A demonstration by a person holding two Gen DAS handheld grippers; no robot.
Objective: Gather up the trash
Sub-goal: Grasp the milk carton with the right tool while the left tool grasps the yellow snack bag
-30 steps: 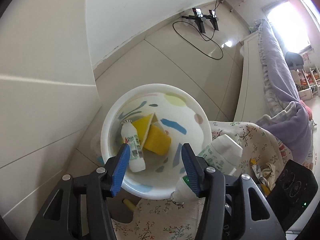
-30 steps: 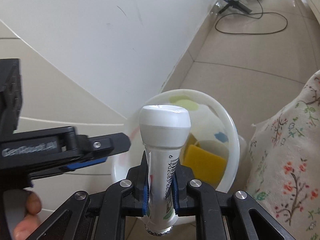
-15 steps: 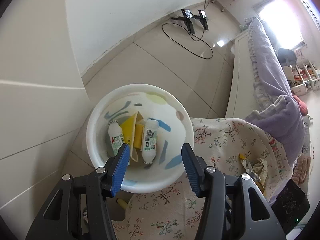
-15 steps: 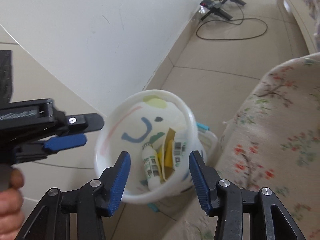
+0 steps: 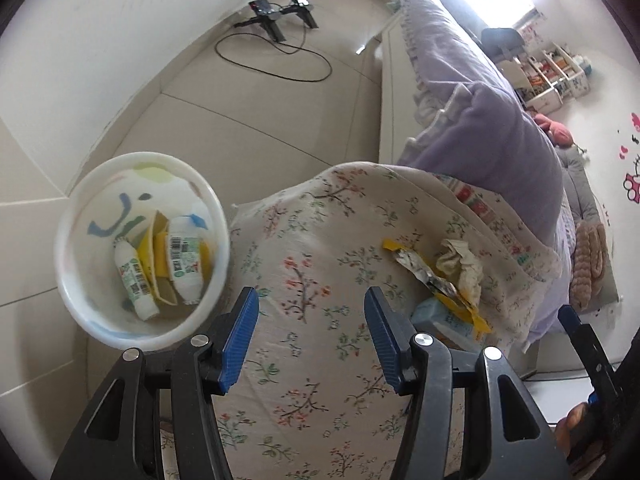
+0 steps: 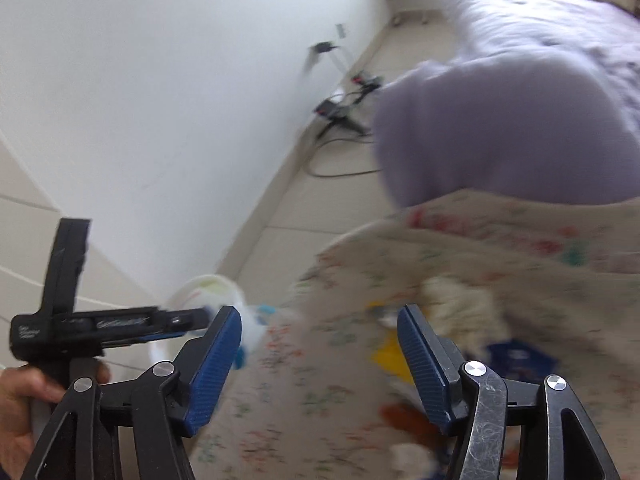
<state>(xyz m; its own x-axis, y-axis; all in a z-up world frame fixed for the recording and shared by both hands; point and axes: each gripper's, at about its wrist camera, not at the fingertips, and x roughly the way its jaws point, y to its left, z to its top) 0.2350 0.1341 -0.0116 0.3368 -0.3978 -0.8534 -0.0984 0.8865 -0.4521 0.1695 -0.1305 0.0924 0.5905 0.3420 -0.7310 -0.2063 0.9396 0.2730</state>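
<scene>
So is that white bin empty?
No. The white bin holds two small bottles lying among yellow packaging.

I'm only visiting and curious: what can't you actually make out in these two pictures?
- Left wrist view: the pale blue packet is partly hidden under the yellow wrapper and the left tongs.
- Left wrist view: the bin bottom is covered by bottles and yellow card.
- Right wrist view: the trash beyond the right tongs is smeared by motion blur.
</scene>
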